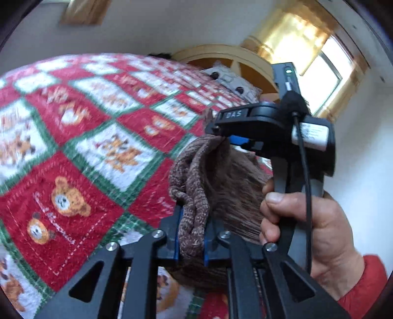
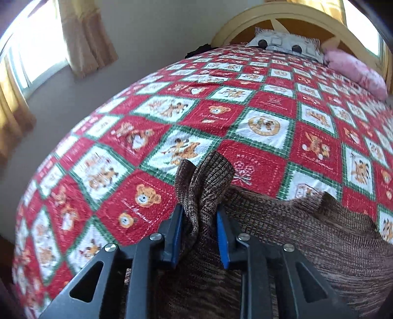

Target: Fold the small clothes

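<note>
A brown knit garment hangs bunched between the two grippers over the bed. My left gripper is shut on a twisted edge of it, the knit squeezed between the blue pads. In the left wrist view my right gripper sits up and to the right, held by a hand, and it pinches another part of the same cloth. In the right wrist view the right gripper has a raised fold of the garment clamped between its pads. The rest of the garment spreads low on the right over the quilt.
A red, white and green teddy-bear quilt covers the bed. A grey pillow and a pink cushion lie by the curved headboard. A curtained window is on the left, and a red sleeve at the lower right.
</note>
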The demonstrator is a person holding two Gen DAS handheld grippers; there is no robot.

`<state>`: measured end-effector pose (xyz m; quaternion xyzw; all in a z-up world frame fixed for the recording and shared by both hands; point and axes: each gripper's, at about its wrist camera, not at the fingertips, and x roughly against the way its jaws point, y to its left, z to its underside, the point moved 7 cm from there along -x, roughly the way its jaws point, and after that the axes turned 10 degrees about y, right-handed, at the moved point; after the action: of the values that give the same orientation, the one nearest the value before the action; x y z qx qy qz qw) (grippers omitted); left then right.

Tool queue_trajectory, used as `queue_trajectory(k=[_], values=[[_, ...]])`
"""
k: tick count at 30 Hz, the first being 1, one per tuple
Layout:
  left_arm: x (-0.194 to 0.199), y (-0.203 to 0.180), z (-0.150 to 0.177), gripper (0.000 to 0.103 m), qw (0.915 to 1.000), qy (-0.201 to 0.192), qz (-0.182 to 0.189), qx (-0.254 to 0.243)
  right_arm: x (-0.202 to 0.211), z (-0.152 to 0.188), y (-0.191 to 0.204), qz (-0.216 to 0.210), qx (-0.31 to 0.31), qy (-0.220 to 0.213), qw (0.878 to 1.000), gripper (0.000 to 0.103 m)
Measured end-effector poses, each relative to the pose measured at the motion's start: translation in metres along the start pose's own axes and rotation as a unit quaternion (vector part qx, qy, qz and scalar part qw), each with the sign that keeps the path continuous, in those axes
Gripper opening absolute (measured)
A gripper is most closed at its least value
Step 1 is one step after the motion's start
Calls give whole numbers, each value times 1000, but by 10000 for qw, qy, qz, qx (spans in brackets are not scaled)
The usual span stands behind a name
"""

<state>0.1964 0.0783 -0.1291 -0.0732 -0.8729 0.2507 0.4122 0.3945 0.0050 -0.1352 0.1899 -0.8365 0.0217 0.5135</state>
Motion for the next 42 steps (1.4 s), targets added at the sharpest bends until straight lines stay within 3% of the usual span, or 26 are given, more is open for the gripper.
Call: queue_trajectory(k=[8, 20, 29, 42], values=[[4, -14, 3, 13, 9997, 59, 136, -216, 29, 11, -6, 538, 326, -369, 9973, 25], [2, -51, 4, 13, 9969, 114, 204, -755, 55, 16, -35, 631, 164, -560, 9963, 25], [1, -84, 11, 13, 9926, 203, 535, -1068, 83, 27, -74, 884, -14, -757, 9932, 24], [-10, -143, 36, 13, 9817, 454, 895, -1618, 103, 48, -132, 834, -387, -831, 9923, 24]])
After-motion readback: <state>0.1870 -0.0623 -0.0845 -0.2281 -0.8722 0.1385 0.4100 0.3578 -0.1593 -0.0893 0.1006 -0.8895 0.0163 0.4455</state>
